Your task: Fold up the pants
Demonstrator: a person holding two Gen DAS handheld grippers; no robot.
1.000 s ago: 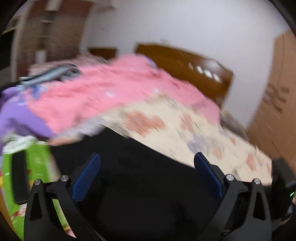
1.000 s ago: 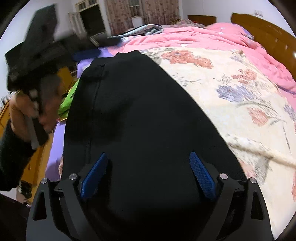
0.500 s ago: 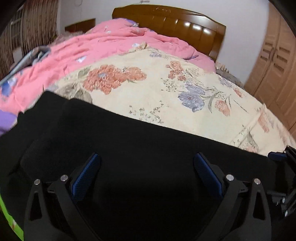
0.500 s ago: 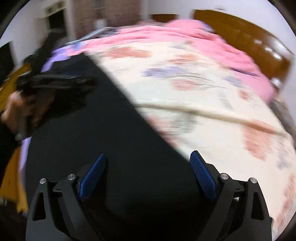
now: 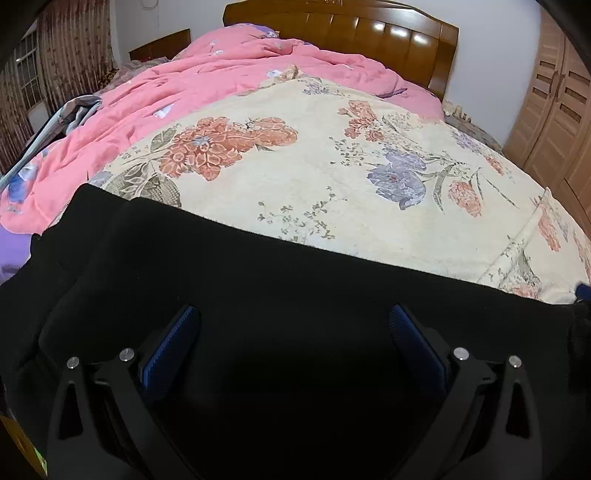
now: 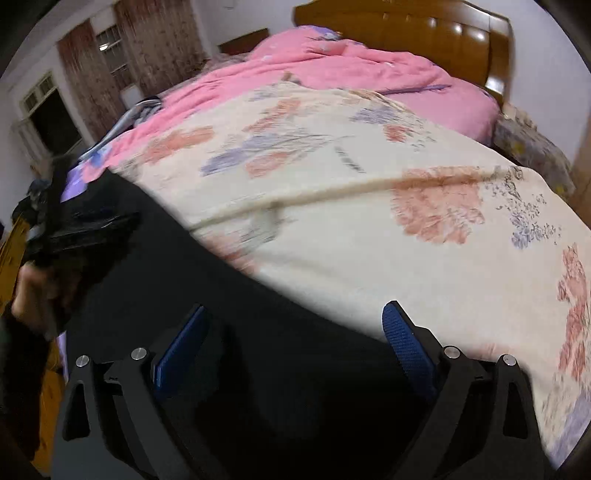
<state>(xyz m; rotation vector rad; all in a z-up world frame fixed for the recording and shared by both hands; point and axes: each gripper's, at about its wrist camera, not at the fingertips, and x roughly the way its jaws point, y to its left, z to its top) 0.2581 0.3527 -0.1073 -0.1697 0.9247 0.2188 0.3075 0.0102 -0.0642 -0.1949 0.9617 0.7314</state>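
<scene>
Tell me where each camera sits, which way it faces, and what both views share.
Left wrist: sits behind the left tongs, low over the black pants, facing the wooden headboard; only its own open blue-padded fingers show.
Right wrist: sits behind the right tongs, facing up the bed; its open fingers show, plus the person's left hand gripping the other tool.
Shared: the pants, floral blanket, pink quilt and headboard.

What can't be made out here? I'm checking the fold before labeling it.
- Black pants: near edge in both views is cut off by the frame bottom and the gripper bodies.
- Seams and layers: lost in the dark fabric.
- Right view: motion blur smears the floral blanket.
- Left gripper in right view: blurred, jaws unreadable.
</scene>
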